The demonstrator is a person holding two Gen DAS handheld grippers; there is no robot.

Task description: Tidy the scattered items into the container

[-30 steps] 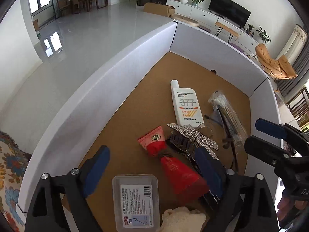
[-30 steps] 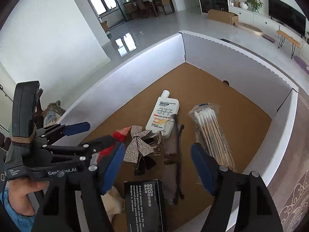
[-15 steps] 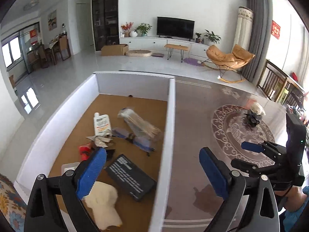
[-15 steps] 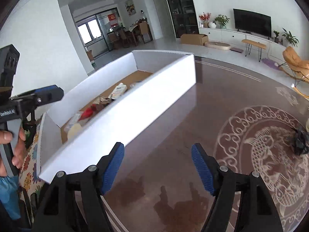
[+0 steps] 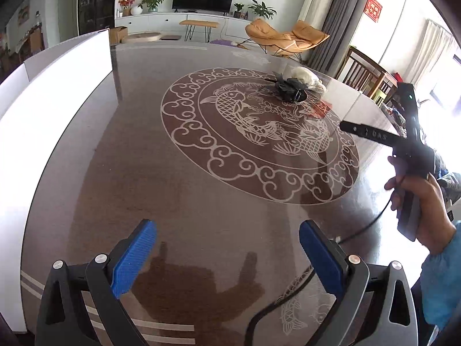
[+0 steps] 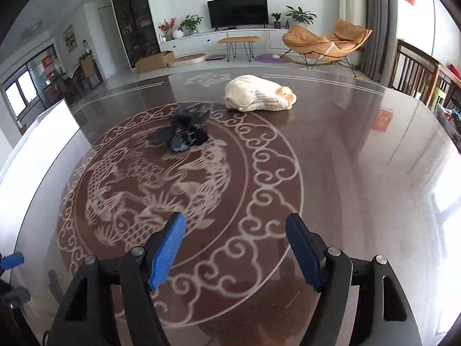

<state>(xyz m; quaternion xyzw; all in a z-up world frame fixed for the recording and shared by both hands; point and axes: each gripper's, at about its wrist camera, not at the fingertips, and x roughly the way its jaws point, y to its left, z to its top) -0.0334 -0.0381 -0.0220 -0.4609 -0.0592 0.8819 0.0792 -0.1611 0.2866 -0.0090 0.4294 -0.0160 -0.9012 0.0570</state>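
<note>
From where I sat, both tools hung over the dark glossy surface [image 5: 201,207] with its pale fish-and-cloud medallion [image 6: 178,190]. The left gripper [image 5: 227,255] had its blue-padded fingers [image 5: 134,256] spread wide with nothing between them; they had just been opening further. The right gripper [image 6: 234,249] also had its fingers [image 6: 167,252] well apart, holding nothing.

Two items remained out on the surface. In the right wrist view a dark, crumpled thing [image 6: 187,132] lay at about eleven o'clock from the fingers, on the far edge of the medallion; it was blurred, so I could only guess it was a black hair accessory. Just beyond it, toward one o'clock, sat a cream knitted bundle [image 6: 259,96], close to the dark thing though I could not tell if they touched.

The white-walled container [image 5: 54,86] stood at the left rim of both views, around nine to ten o'clock, well apart from the two items. In the left wrist view a hand [image 5: 423,204] at three o'clock gripped the other tool's handle.
</note>
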